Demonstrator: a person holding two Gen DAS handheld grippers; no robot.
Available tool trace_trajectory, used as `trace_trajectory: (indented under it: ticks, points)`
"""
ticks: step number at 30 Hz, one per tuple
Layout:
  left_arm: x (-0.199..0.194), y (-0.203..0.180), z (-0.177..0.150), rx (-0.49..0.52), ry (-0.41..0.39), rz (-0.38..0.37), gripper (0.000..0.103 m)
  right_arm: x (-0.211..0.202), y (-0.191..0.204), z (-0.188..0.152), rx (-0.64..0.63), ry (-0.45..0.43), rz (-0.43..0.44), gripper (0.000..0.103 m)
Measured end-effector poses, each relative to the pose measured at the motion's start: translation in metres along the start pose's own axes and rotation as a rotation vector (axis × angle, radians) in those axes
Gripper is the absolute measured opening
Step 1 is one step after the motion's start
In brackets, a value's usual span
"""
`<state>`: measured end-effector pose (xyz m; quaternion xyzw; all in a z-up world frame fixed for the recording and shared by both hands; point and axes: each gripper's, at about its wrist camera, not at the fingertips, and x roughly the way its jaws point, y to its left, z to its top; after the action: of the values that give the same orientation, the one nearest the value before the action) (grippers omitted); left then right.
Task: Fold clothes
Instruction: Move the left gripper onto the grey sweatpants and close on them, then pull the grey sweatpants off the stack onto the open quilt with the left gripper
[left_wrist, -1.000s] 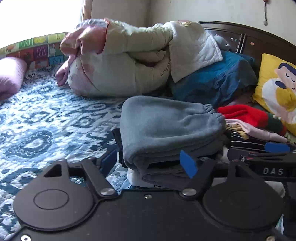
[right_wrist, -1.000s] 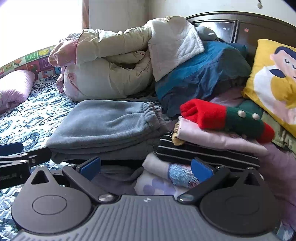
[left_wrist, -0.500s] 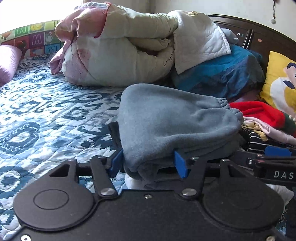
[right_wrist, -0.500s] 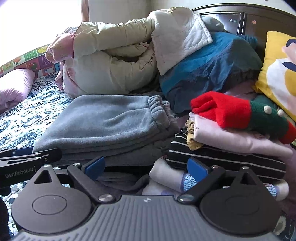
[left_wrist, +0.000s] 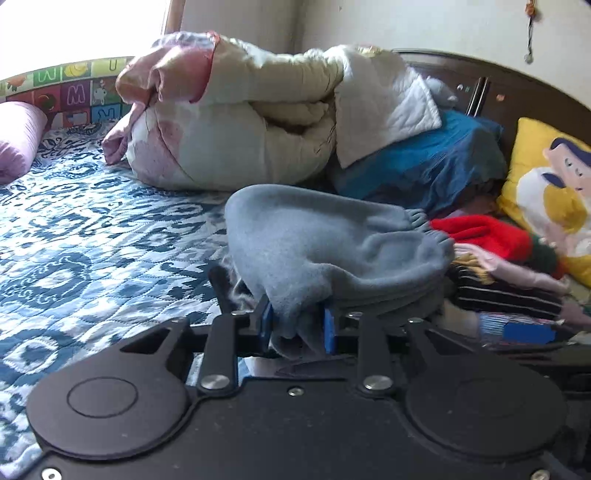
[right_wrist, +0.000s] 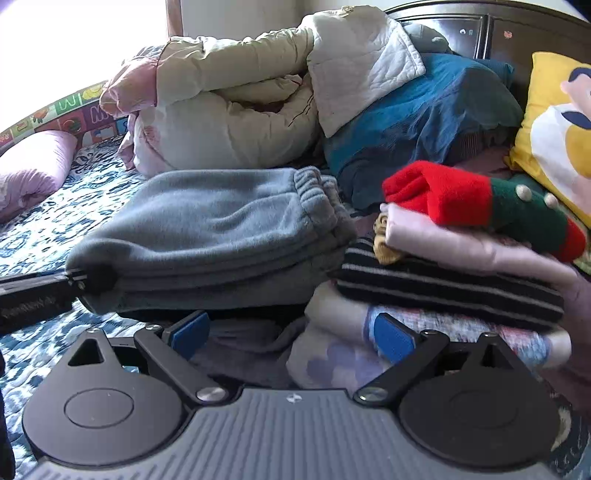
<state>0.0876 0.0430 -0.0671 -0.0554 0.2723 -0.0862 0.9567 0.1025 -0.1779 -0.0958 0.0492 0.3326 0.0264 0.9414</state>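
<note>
Grey fleece trousers (left_wrist: 332, 243), folded into a thick stack, lay on the bed (left_wrist: 92, 240) over its blue-and-white quilt. The left tongs (left_wrist: 297, 326) had just been closing and gripped a bunched corner of the trousers between their blue pads (left_wrist: 328, 328), the cloth puckered where it was pinched. In the right wrist view the same tongs entered from the left edge and met the near left corner of the stack. The elastic waistband (right_wrist: 317, 195) lay at the right end of the trousers, beside a second pile.

That pile held, from the top, a red and green knit (right_wrist: 480, 206), a pale pink garment (right_wrist: 461, 251), a black striped garment (right_wrist: 443, 291) and a patterned pale piece (right_wrist: 369, 343) at the bottom. The right tongs (right_wrist: 291, 338) stood wide and held nothing; their left pad (right_wrist: 190, 334) lay under the edge of the grey stack, and their right pad (right_wrist: 393, 338) lay against the front of the lowest piece of the pile. Whether that pad touched the cloth could not be told.

Behind the clothes lay a rolled cream quilt (left_wrist: 240, 122), a blue blanket (left_wrist: 424, 162) and a yellow cushion (left_wrist: 550, 195) against the dark headboard (left_wrist: 517, 99). A lilac pillow (right_wrist: 33, 166) lay at far left.
</note>
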Motion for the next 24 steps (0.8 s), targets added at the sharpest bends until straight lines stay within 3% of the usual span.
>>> trace_trajectory:
  ticks: [10,14,19,24]
  points:
    - [-0.102,0.015,-0.037,0.001,-0.01,0.044,0.024,-0.065,0.012,-0.044,0.07,0.063,0.097,0.095]
    - [-0.136,0.035,-0.075,0.018,0.037,0.085,0.024,-0.094,0.024,-0.068,0.073,0.092,0.138,0.095]
    - [-0.178,0.069,-0.131,-0.051,0.106,0.137,0.023,-0.122,0.047,-0.102,0.056,0.134,0.177,0.095]
    - [-0.234,0.102,-0.173,-0.119,0.108,0.177,0.022,-0.144,0.069,-0.132,0.042,0.171,0.211,0.095]
